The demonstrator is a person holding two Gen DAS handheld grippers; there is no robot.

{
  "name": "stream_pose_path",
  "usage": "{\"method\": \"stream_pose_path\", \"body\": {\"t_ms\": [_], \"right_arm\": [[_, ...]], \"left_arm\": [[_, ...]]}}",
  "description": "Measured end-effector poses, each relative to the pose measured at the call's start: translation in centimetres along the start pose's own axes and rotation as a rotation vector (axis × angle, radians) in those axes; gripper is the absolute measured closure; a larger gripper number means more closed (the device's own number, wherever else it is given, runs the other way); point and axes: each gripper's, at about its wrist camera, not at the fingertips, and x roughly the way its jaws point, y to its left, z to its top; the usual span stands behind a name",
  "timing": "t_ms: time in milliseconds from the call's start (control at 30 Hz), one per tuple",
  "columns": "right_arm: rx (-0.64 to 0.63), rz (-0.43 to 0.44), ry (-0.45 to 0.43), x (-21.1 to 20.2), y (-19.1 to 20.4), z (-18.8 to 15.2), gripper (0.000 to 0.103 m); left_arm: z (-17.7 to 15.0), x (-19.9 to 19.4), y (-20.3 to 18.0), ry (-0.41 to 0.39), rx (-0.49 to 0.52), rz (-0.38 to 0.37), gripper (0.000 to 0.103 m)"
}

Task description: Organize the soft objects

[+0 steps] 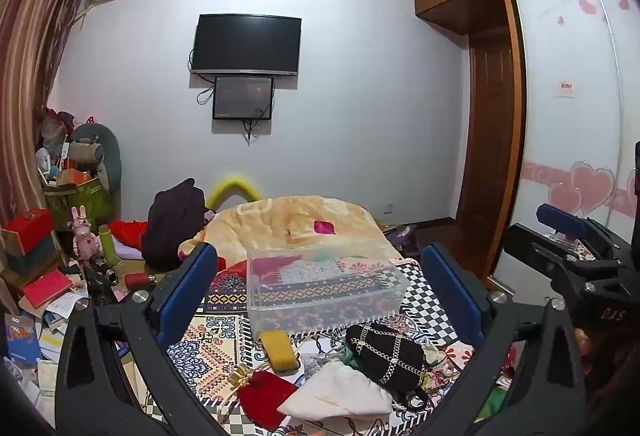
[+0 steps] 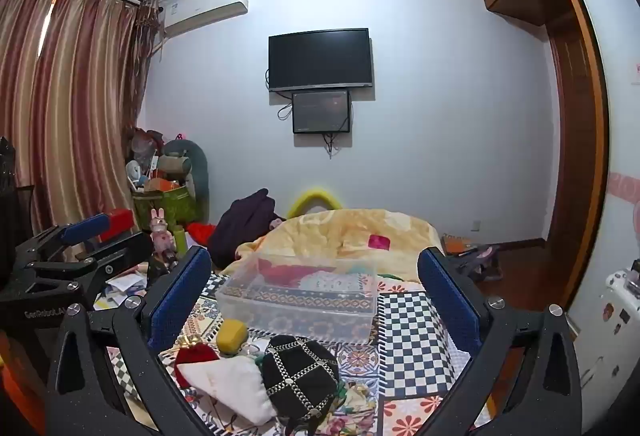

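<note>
My left gripper [image 1: 318, 276] is spread wide with nothing between its blue pads, and my right gripper [image 2: 314, 282] hangs just as wide and empty; neither touches anything. At lower centre of the left view, partly cut off by the gripper's frame, lie a red pouch [image 1: 266, 394], a white pouch [image 1: 340, 392], a black chain-trimmed bag [image 1: 386, 354] and a yellow sponge [image 1: 280, 350], bunched together on the patterned bedspread [image 1: 216, 348]. Something green pokes out under the black bag, too buried to identify. Just beyond them sits the clear plastic bin [image 1: 326, 286]; I can't tell whether the colours showing through its walls are contents or bedding behind. A crumpled yellow blanket [image 1: 288, 218] lies further back.
</note>
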Motion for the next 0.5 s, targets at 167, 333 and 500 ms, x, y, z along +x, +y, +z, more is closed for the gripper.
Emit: {"method": "stream_pose_path", "body": {"t_ms": [167, 333, 500], "right_arm": [[-0.003, -0.003, 0.000, 0.02, -0.02, 0.00, 0.000], [0.005, 0.002, -0.003, 0.03, -0.12, -0.08, 0.000], [0.004, 0.000, -0.010, 0.14, -0.15, -0.32, 0.000]], "left_arm": [[0.60, 0.24, -0.15, 0.006, -0.003, -0.010, 0.000], [1.00, -0.34, -0.56, -0.003, -0.003, -0.013, 0.000], [0.03, -0.25, -0.10, -0.012, -0.006, -0.015, 0.000]]}}
